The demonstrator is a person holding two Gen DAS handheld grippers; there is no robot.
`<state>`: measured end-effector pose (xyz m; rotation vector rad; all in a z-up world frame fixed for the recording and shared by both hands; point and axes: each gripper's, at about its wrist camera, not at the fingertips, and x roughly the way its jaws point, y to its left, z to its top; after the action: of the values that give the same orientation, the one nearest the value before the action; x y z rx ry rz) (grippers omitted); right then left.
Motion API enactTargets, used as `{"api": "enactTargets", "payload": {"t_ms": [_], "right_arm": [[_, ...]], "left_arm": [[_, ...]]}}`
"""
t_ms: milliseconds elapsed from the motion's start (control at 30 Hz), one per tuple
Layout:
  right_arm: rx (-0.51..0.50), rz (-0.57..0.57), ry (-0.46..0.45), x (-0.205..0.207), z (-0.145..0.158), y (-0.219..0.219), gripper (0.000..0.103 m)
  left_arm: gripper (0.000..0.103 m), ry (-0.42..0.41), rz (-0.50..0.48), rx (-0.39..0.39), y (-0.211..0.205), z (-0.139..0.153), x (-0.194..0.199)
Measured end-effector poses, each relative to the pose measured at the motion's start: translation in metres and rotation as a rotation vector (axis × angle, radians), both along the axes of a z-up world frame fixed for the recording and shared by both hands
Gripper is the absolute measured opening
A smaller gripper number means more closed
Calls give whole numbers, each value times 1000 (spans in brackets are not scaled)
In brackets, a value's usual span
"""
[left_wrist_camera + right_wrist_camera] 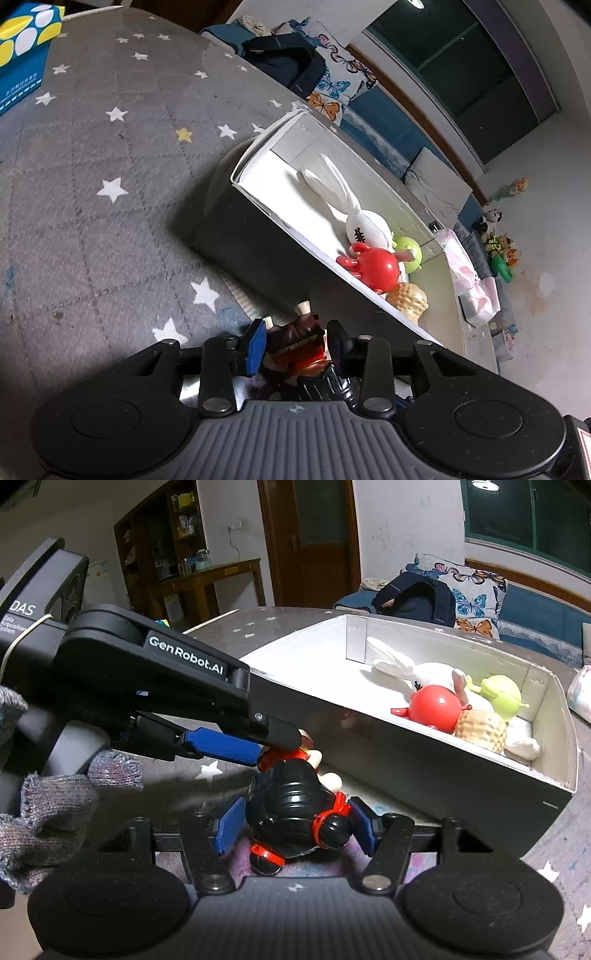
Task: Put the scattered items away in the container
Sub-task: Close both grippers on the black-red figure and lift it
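- Grey star-print cloth (pixel 110 155) covers the surface; only the left wrist view shows a blue box (pixel 22 55) at its far corner.
- White-lined container (pixel 406 746) holds a white rabbit (pixel 424 672), red ball figure (pixel 436 705), green figure (pixel 502 694) and tan piece (pixel 480 731).
- Doll (pixel 291 812) lies outside, beside the container wall.
- Left tongs (pixel 280 746) clamp the doll's body; right tongs (pixel 295 823) bracket its black-haired head, contact unclear.
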<state>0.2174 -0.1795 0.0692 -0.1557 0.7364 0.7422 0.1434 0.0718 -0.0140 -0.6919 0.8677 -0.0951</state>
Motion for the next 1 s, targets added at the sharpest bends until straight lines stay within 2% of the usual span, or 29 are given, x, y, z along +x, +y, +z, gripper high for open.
{"api": "enactTargets", "payload": {"t_ms": [233, 500, 1000], "right_arm": [[6, 0, 6, 0, -2, 1, 61], [6, -2, 14, 0, -5, 1, 61], [27, -14, 31, -2, -8, -4, 59]], "left_arm": [[39, 18, 34, 14, -5, -2, -2], [40, 43, 49, -6, -8, -6, -2], [39, 41, 50, 20, -20, -3, -7]]}}
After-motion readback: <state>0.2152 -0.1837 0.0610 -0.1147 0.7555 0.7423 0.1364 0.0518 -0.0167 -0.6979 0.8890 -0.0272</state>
